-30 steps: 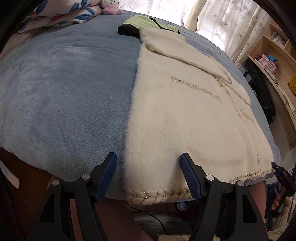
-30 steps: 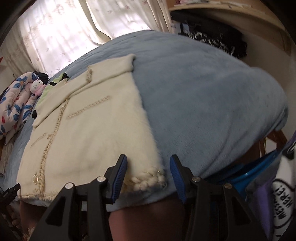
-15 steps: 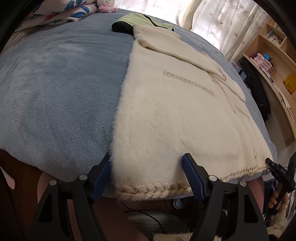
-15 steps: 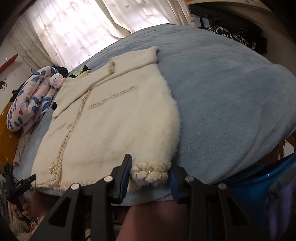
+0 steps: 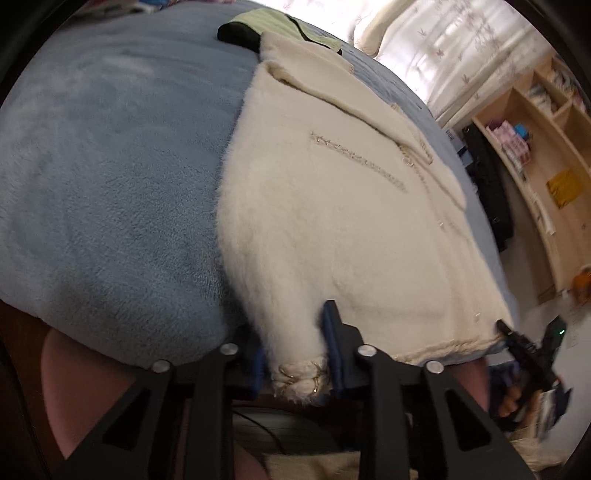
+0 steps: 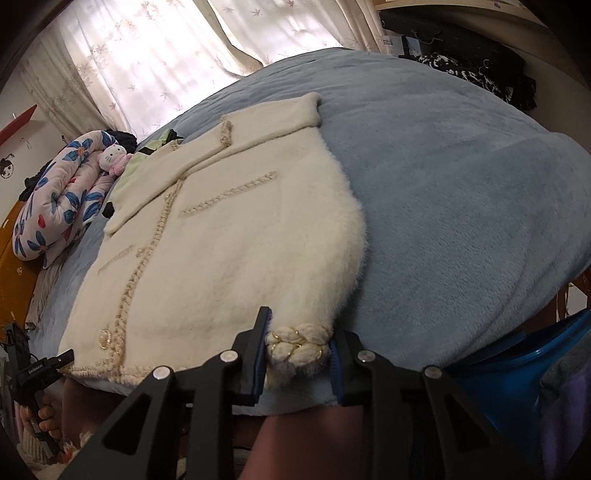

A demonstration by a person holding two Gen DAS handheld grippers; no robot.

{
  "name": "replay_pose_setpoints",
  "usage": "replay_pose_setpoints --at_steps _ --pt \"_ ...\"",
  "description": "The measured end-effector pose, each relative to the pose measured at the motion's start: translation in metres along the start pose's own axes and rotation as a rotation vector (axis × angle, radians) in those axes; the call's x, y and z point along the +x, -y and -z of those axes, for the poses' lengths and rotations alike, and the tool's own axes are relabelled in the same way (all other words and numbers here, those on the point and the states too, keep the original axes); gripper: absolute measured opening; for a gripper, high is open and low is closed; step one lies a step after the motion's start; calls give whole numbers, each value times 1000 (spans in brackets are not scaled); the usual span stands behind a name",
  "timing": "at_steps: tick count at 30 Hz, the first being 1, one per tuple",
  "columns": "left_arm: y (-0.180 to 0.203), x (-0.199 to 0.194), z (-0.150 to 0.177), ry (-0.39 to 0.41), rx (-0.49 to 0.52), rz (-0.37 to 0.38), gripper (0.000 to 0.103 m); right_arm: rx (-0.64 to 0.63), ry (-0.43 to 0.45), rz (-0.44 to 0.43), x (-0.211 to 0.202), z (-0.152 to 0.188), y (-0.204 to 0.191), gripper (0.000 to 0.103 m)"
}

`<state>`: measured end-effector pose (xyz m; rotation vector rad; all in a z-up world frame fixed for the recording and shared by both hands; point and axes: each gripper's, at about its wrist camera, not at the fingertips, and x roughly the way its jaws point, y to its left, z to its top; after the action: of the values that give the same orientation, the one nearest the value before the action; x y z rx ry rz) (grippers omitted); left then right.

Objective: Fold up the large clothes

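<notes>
Fluffy cream knit jacket (image 5: 332,229) on blue fleece blanket (image 5: 110,184): soft, bulky, likely droops. Left gripper (image 5: 295,354) and right gripper (image 6: 299,350) just closed, clamped on braided hem corners.

My bed blanket (image 5: 110,192) lies under everything. On it, the jacket (image 5: 332,221) lies flat, collar end far from me, hem at the near edge. Left hem corner: between the pads of my left gripper (image 5: 297,354), which have just been closing on it. Right hem corner: between the pads of my right gripper (image 6: 299,350), likewise just closing. Beyond the collar: a folded garment (image 5: 280,22). Far left of it, a rolled quilt (image 6: 59,192) with a plush toy (image 6: 112,158) on it. Shelves (image 5: 535,155) stand right of the bed; curtains (image 6: 155,55) hang behind it.
</notes>
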<state>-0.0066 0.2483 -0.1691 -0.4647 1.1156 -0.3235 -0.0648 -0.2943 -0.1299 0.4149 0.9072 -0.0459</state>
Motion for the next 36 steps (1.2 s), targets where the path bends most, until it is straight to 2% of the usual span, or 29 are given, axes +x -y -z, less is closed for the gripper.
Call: replay_pose_setpoints --at_steps 5,8,12,18,23,26,30,33,36 --pt "-2 -4 -11 -2 -93 68 15 -18 16 -40 -6 -14 -14 26" --pt "2 -13 -21 37 -147 160 13 -23 32 -71 -8 -28 -24 26" --pt "23 -26 -45 97 -136 227 13 -18 75 -110 -11 -52 -38 26" --pt "49 -32 -102 169 -156 289 12 48 126 -153 -3 -99 -43 25" --pt "54 -19 -171 207 -189 280 12 110 161 -152 16 -154 -39 25" --pt "55 4 -222 224 -214 246 12 147 173 -125 41 -199 -33 25" --pt "40 48 -284 234 -297 194 15 158 195 -75 78 -247 -29 27" --pt "25 88 -312 178 -328 133 24 161 171 -66 109 -270 -25 39" --pt "11 124 -324 92 -331 78 34 157 125 -33 142 -282 -14 42"
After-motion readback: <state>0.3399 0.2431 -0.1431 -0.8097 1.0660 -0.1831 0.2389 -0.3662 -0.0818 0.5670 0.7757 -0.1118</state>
